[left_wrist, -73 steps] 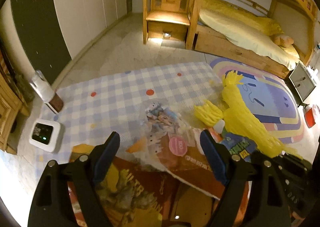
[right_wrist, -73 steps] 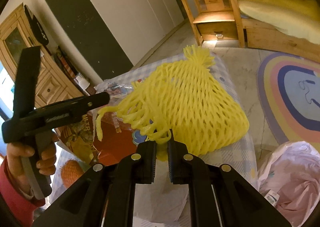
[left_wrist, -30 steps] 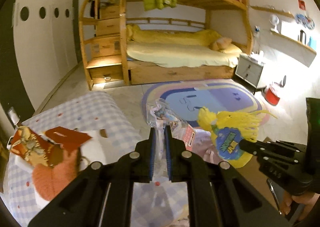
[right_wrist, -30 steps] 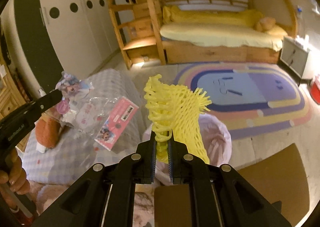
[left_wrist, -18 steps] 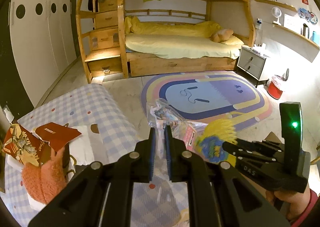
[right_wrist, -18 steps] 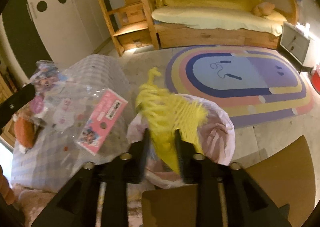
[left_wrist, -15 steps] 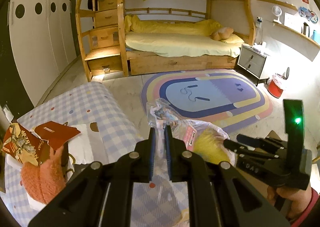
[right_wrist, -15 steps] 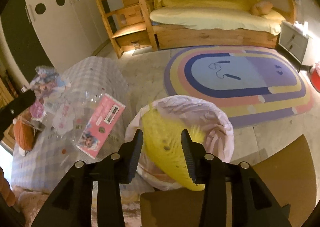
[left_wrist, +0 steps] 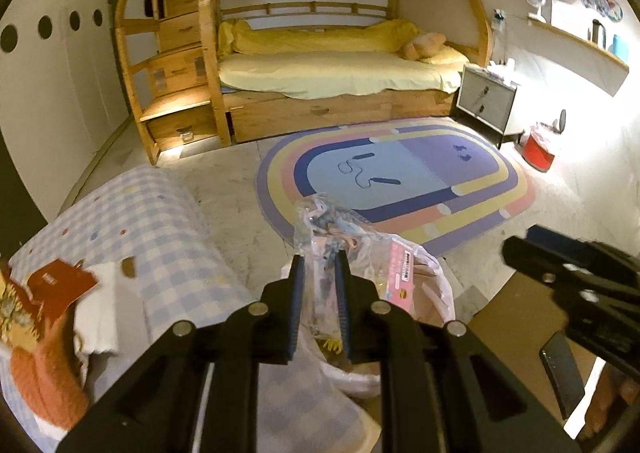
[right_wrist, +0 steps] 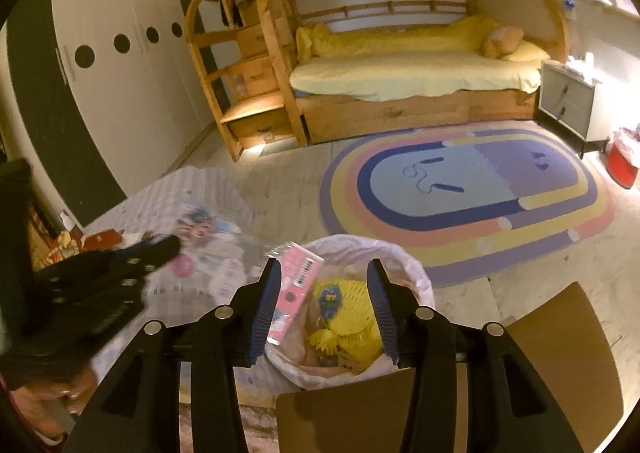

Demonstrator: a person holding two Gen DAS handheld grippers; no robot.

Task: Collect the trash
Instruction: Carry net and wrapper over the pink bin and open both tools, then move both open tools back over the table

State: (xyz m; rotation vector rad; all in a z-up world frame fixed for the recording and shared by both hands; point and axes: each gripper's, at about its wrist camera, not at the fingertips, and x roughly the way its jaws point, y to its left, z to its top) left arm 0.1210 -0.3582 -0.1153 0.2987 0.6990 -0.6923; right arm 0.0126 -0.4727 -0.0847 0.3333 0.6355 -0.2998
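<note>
My left gripper [left_wrist: 319, 265] is shut on a clear plastic toy package [left_wrist: 332, 229], and its jaws are opening. The package's pink card end [right_wrist: 298, 285] hangs over the rim of the bin lined with a pale pink bag [right_wrist: 400, 253]. From the right wrist view the left gripper [right_wrist: 170, 244] comes in at the left, still carrying the package. My right gripper [right_wrist: 323, 265] hovers above the bin with its jaws opening and nothing between them. The yellow foam net [right_wrist: 352, 313] lies inside the bin below it. The right gripper [left_wrist: 532, 243] also shows at the right of the left wrist view.
A checked cloth [left_wrist: 152, 221] covers the low table on the left, with red card packaging [left_wrist: 56, 285] and an orange knitted thing [left_wrist: 44, 377] on it. Brown cardboard [right_wrist: 560, 333] lies beside the bin. Beyond are an oval rug [left_wrist: 400, 181], a bunk bed and a red bucket [left_wrist: 538, 149].
The right gripper let go of the yellow net, which dropped into the bin, and its jaws spread wide. The left gripper carried the package over the bin's rim, and its jaws widened slightly.
</note>
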